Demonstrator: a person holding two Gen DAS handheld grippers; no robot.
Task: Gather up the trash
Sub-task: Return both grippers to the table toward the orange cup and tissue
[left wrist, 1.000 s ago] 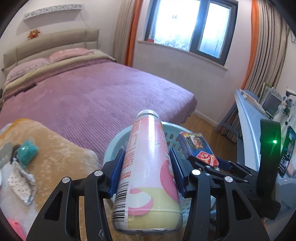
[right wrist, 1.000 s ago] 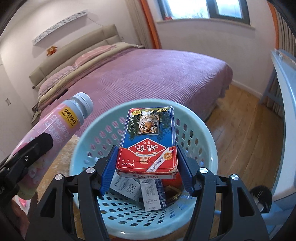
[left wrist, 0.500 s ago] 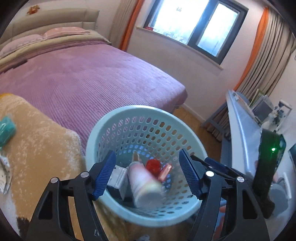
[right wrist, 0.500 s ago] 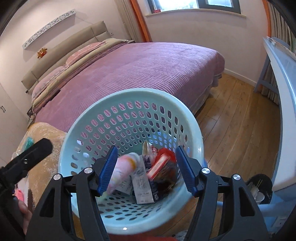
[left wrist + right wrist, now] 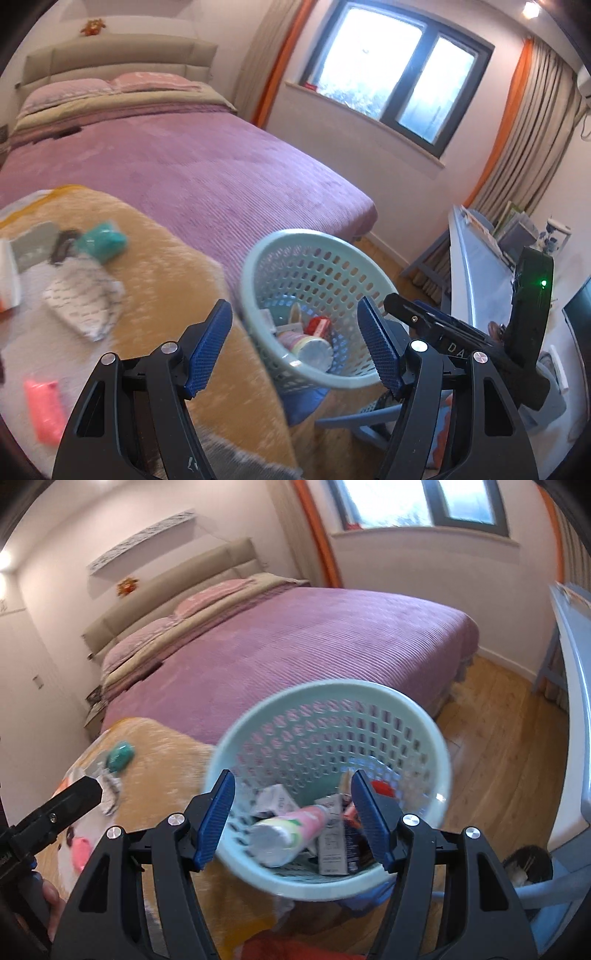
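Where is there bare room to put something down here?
The purple bed is bare from the pillows down to its foot. The orange blanket is free between the teal bundle and the basket; its left side is cluttered. The basket's bottom is crowded with trash.

The basket (image 5: 255,258) stands beside the bed (image 5: 207,162), just right of the blanket (image 5: 162,280); a bottle (image 5: 291,830) lies in the basket among cartons (image 5: 330,843); on the blanket, left of the basket, lie a pouch (image 5: 103,242) and a cloth (image 5: 83,302); the tabletop (image 5: 476,269) runs at the right, the window (image 5: 395,70) behind.
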